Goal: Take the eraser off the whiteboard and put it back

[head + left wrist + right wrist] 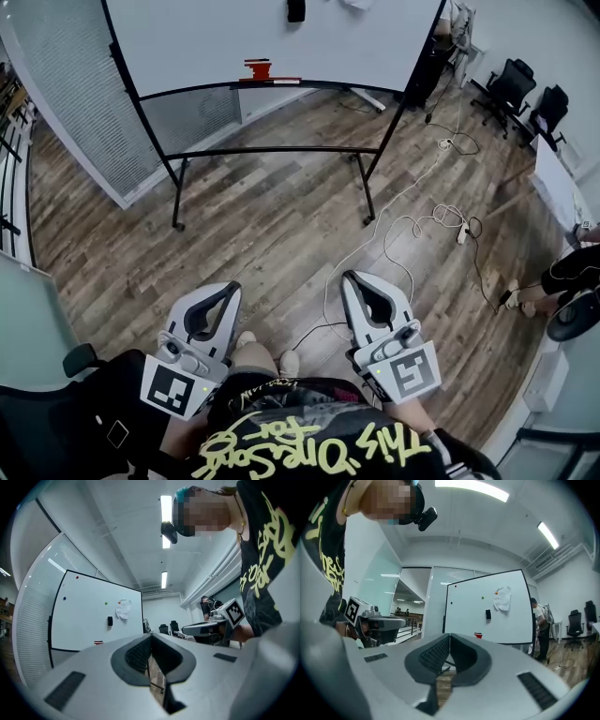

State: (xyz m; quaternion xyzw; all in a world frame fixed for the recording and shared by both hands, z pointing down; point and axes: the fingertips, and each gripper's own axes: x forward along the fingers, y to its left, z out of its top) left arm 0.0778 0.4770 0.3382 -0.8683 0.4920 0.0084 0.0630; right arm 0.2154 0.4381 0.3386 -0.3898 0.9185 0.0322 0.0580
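Left tongs (150, 639) and right tongs (448, 638): both closed tip to tip, empty, side by side above the wooden floor (281, 216). The black eraser (488, 614) sits on the whiteboard (468, 606), well apart ahead, beside a crumpled white sheet (502, 598). The right gripper view shows a person (539, 620) standing at the board's edge; the left gripper view does not.

Straight ahead I see wood floor (272, 225) with nothing on it, an open path up to the whiteboard (272, 37). Its black stand bars (272, 150) block the way low down. White cables (412, 225) lie on the right, with chairs (511, 89) and a person (574, 272) farther right
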